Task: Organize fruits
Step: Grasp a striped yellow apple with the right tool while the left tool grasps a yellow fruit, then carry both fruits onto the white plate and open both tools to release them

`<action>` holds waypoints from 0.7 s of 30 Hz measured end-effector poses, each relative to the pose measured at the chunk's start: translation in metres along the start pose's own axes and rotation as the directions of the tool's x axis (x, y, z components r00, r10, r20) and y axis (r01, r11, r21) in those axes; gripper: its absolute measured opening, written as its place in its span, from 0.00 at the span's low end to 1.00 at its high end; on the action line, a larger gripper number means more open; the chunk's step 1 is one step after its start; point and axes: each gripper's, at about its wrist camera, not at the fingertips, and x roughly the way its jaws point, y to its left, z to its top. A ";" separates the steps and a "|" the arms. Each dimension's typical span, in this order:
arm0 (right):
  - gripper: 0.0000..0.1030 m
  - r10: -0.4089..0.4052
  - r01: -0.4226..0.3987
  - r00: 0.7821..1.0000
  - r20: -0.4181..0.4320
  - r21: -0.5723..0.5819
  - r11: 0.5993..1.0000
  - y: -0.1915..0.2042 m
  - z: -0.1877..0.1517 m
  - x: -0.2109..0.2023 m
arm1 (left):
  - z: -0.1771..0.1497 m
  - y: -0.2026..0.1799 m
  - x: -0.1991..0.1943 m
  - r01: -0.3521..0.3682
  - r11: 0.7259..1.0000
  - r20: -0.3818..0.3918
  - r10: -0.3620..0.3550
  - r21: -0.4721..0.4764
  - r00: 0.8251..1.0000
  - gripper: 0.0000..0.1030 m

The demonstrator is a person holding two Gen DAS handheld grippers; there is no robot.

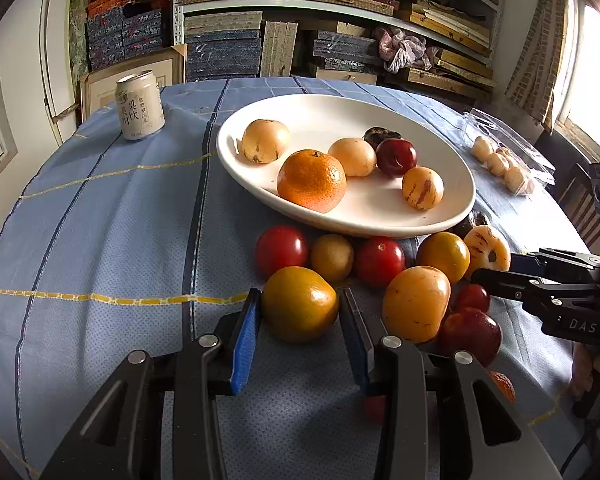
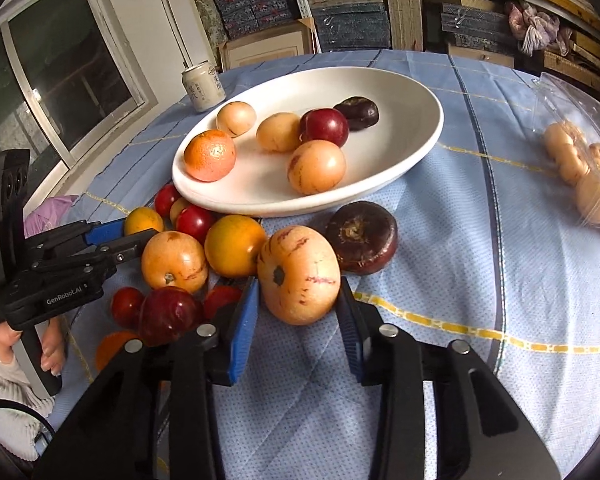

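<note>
Pale purple-streaked melon point(image 2: 299, 274) sits tilted between blue jaws.

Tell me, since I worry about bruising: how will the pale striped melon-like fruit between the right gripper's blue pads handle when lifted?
The pale striped fruit looks smooth and rounded, so it may slip or rotate between the right gripper pads. Once released, it would probably roll. Its thin-looking skin likely marks under hard squeezing.

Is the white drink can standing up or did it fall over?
Standing up. The can sits upright on the blue tablecloth, its round top facing up, left of the plate.
</note>
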 end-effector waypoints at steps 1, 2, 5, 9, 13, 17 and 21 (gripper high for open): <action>0.36 0.006 -0.006 1.000 0.005 0.002 1.000 -0.001 0.000 -0.001 | 0.000 0.000 0.000 0.002 1.000 0.000 -0.002 -0.002 1.000 0.39; 0.36 0.009 -0.009 1.000 0.010 0.003 1.000 -0.001 0.000 -0.002 | 0.000 0.000 0.000 0.004 1.000 0.001 -0.004 -0.006 1.000 0.39; 0.36 0.012 -0.012 1.000 0.027 0.007 1.000 -0.004 -0.003 -0.008 | -0.001 0.002 -0.002 0.006 1.000 0.010 -0.005 -0.018 1.000 0.39; 0.36 0.018 -0.019 0.999 0.038 0.025 0.999 -0.008 -0.008 -0.015 | -0.001 0.006 -0.008 -0.001 1.000 0.032 0.002 -0.030 0.999 0.39; 0.36 0.020 -0.025 0.994 0.104 0.043 0.999 -0.012 -0.005 -0.038 | 0.013 0.012 -0.021 -0.005 0.998 0.077 0.009 -0.055 0.997 0.39; 0.36 0.017 -0.023 0.987 0.162 0.033 0.999 -0.010 0.014 -0.056 | 0.038 0.014 -0.017 -0.043 0.998 0.075 0.046 -0.039 0.996 0.39; 0.36 -0.016 0.012 0.988 0.153 0.029 1.000 -0.016 0.052 -0.044 | 0.071 0.011 -0.002 -0.050 0.998 0.062 0.052 -0.028 0.997 0.39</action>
